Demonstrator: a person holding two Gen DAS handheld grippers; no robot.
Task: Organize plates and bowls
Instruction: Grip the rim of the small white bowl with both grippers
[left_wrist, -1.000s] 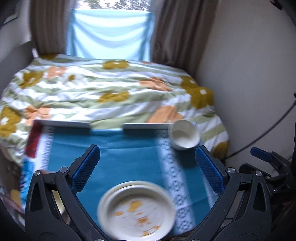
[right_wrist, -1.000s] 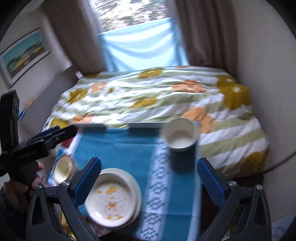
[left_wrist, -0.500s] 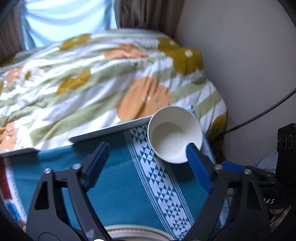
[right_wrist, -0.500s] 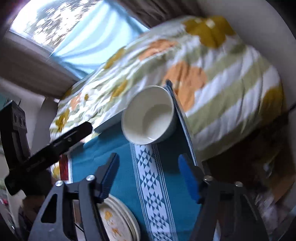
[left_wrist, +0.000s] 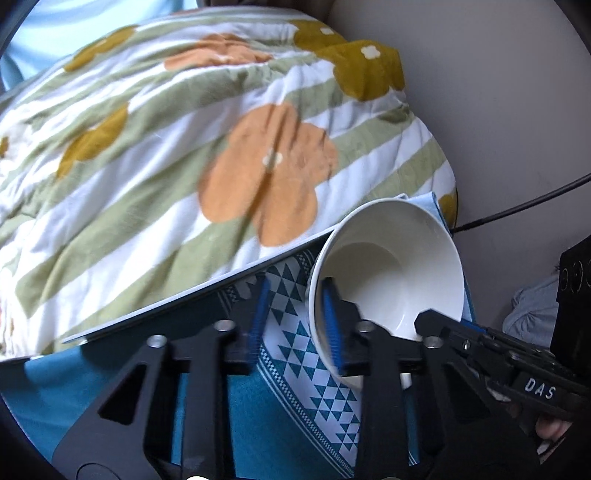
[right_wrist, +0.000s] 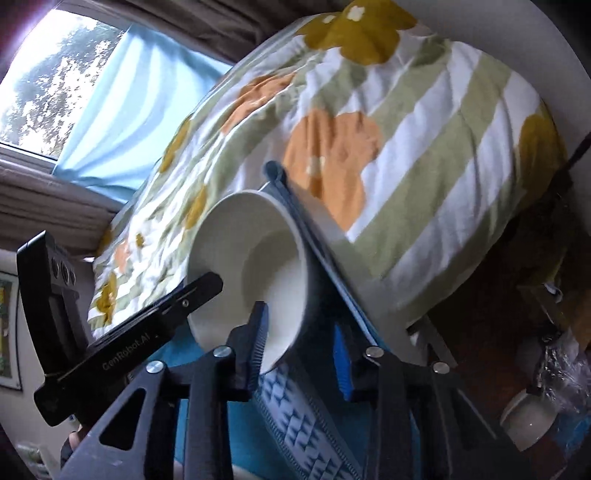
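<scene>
A white bowl (left_wrist: 391, 266) stands at the far right corner of the table on a blue patterned cloth (left_wrist: 306, 365). My left gripper (left_wrist: 295, 321) straddles the bowl's left rim, one blue pad inside and one outside, jaws narrowed on it. My right gripper (right_wrist: 301, 339) straddles the opposite rim of the same bowl (right_wrist: 258, 266), one pad inside, one outside. The right gripper's body shows at the right of the left wrist view, by the bowl. Whether the pads press the wall is not clear.
A bed with a flowered, striped quilt (left_wrist: 184, 147) lies just behind the table edge (left_wrist: 192, 299). A wall (left_wrist: 498, 92) and a black cable (left_wrist: 524, 203) are to the right. A white cup (right_wrist: 528, 421) sits low at the right, off the table.
Both grippers moved forward to the bowl and narrowed from wide open around its opposite rims. The stained plate has left both views.
</scene>
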